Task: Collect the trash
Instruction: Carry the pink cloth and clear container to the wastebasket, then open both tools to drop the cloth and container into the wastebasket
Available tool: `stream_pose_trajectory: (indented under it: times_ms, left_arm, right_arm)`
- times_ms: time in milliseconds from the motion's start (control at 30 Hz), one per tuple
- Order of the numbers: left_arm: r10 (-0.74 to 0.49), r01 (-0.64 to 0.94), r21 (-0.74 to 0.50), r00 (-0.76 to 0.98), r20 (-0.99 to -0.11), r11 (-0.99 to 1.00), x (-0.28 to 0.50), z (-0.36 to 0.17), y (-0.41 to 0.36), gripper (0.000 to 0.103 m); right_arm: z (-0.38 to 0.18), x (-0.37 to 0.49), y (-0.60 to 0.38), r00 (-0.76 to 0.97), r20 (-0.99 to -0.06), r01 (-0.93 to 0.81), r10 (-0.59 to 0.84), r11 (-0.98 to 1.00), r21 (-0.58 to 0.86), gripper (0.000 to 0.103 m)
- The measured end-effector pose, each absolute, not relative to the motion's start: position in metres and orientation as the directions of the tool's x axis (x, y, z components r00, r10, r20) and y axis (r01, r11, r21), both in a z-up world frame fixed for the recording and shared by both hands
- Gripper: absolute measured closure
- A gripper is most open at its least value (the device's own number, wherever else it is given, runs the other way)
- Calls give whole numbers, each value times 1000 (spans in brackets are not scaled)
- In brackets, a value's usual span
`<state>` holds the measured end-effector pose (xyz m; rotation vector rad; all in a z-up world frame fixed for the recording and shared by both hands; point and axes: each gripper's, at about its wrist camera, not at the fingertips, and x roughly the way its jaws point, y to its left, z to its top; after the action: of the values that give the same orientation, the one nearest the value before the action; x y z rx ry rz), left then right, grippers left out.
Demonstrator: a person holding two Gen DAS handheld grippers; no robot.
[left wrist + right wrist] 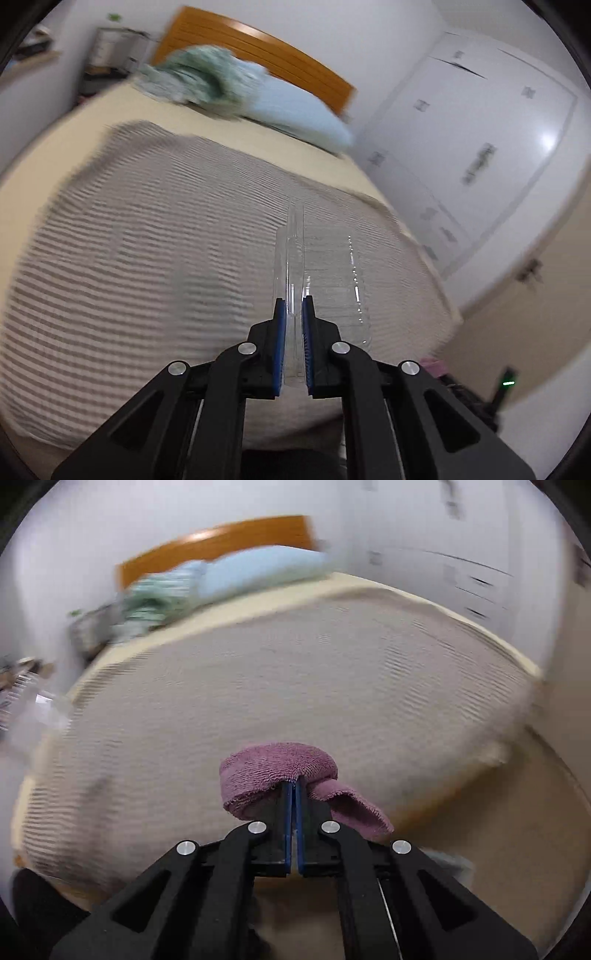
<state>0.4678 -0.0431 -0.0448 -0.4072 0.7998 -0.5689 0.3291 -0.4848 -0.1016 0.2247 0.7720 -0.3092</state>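
Both cameras look forward along their fingers, from near the foot of the bed (155, 229) toward the headboard (221, 542). Both views show the striped blanket (295, 686) and blue pillow (295, 110).

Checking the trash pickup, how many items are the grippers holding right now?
2: a clear plastic container in the left gripper, a purple cloth in the right gripper.

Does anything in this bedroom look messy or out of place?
Only the green blanket, crumpled by the blue pillow. The left gripper pinches a clear plastic container, the right gripper a purple cloth, both over the bed.
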Motion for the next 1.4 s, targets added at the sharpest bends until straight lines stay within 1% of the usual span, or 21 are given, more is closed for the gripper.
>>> stream_pose_trajectory:
  times_ms: [33, 100, 167, 300, 400, 600, 667, 733, 800, 833, 867, 1000, 1067, 1200, 1267, 1333, 1400]
  left_arm:
    - [-645, 345, -556, 530, -550, 757, 462, -44, -60, 97]
    - [-679, 389, -559, 483, -553, 732, 452, -44, -92, 97]
    - [-702, 440, -547, 433, -565, 712, 440, -44, -130, 97]
    - [-732, 523, -530, 331, -596, 668, 420, -50, -201, 97]
    - [-724, 567, -502, 273, -633, 653, 405, -59, -251, 97]
    - [-686, 627, -456, 177, -706, 631, 377, -90, -329, 97]
    - [-665, 639, -442, 149, -732, 630, 371, -105, -351, 97]
    - [-642, 645, -436, 112, -758, 628, 369, -121, -372, 97]
    - [-623, 656, -424, 89, -777, 624, 366, -134, -389, 97]
    - [-612, 668, -417, 73, -787, 616, 363, -142, -400, 97]
    - [-600, 677, -409, 60, -798, 612, 360, -150, -411, 97]
    - [-550, 707, -398, -15, -835, 585, 354, -187, -452, 97]
    - [-507, 715, -386, -51, -861, 583, 353, -211, -479, 97]
    - [-423, 724, -362, -108, -900, 587, 347, -265, -527, 97]
    - [-384, 736, -333, -108, -917, 589, 342, -293, -553, 97]
    - [-372, 712, -331, -106, -922, 619, 343, -320, -569, 97]
    - [-404, 649, -389, -135, -905, 654, 348, -352, -577, 96]
  right_arm:
    - [-113, 300, -515, 632, -738, 423, -237, 903, 72, 101]
    - [-130, 263, -548, 576, -775, 496, -261, 865, 77, 101]
    - [-160, 223, -575, 501, -822, 564, -271, 822, 73, 101]
    - [-234, 174, -607, 381, -899, 632, -217, 771, 82, 101]
    - [-297, 162, -614, 326, -938, 665, -115, 733, 141, 101]
    - [-384, 180, -616, 225, -973, 666, 52, 720, 192, 101]
    - [-426, 187, -614, 136, -978, 661, 160, 720, 210, 99]
    - [-459, 191, -616, 50, -962, 673, 270, 702, 232, 96]
    - [-462, 186, -616, 99, -944, 661, 314, 689, 298, 79]
    - [-458, 184, -618, 121, -943, 658, 311, 686, 311, 53]
    - [-451, 179, -622, 144, -946, 661, 292, 683, 311, 41]
    - [-412, 149, -648, 275, -935, 696, 223, 625, 354, 41]
    - [-398, 135, -661, 310, -933, 719, 180, 598, 354, 41]
    - [-376, 107, -679, 341, -935, 765, 101, 549, 338, 41]
    - [-374, 101, -684, 338, -937, 777, 92, 534, 333, 41]
    - [-373, 95, -683, 332, -939, 784, 93, 527, 329, 41]
    - [-378, 96, -683, 314, -943, 786, 105, 528, 321, 41]
